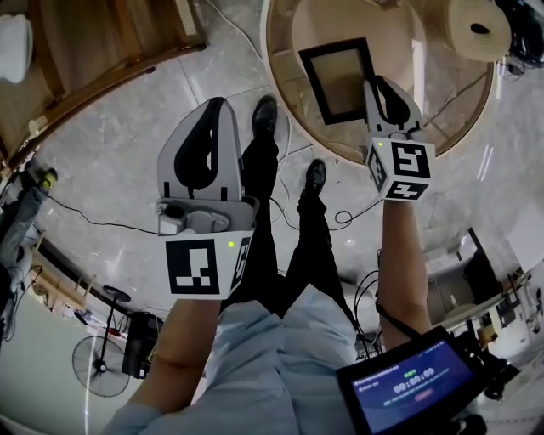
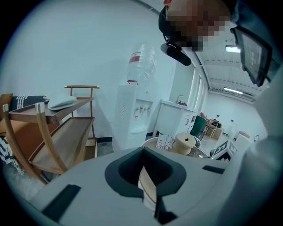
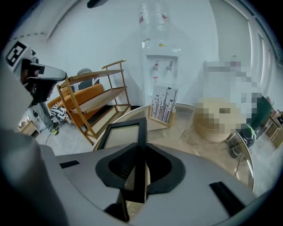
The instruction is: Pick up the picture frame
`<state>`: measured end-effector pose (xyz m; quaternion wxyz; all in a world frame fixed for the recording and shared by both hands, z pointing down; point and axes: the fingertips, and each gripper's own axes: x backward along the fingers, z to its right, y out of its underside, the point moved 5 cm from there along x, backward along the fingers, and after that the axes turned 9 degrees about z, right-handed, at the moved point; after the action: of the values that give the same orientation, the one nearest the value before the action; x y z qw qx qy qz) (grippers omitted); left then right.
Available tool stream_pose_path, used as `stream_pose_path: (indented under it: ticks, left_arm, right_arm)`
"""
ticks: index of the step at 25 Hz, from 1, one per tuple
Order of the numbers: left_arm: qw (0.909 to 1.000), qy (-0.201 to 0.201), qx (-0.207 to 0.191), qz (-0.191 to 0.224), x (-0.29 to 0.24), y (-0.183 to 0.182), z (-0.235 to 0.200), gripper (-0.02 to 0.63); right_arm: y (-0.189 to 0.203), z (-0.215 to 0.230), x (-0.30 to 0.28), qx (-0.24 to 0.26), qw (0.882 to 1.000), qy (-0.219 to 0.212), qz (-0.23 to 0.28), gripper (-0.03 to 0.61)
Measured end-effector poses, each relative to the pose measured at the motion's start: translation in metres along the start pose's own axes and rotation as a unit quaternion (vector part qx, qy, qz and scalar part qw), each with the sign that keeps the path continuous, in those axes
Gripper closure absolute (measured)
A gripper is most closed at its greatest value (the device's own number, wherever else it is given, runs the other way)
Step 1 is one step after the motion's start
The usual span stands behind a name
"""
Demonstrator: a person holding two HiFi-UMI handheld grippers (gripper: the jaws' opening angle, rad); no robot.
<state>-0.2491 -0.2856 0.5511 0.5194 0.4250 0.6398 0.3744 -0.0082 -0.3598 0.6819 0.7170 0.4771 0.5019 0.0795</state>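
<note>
Jaws of my right gripper (image 3: 140, 152) pinch the picture frame (image 3: 120, 134) by its side rail: light, stiff, likely glass-fronted, so I'd grip the rail only. My left gripper (image 2: 142, 150) is closed, empty.

Black picture frame (image 1: 337, 81), tan round table (image 1: 319, 21), grey marble floor (image 1: 110, 144)

The person wears a light blue shirt (image 1: 255, 365), black trousers (image 1: 289, 246) and black shoes (image 1: 264, 115). The left tongs (image 1: 216, 106) and right tongs (image 1: 378, 89) are grey with black insides. Each has a cube (image 1: 204, 268) with black and white squares.
</note>
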Motion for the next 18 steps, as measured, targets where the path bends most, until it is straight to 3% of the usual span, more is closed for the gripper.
stream_pose_path:
  ticks: [18]
  left_arm:
    - [0.9923, 0.014, -0.038, 0.117, 0.070, -0.141, 0.084, 0.603]
  right_arm:
    - [-0.133, 0.016, 0.159, 0.010, 0.990, 0.040, 0.137, 0.500]
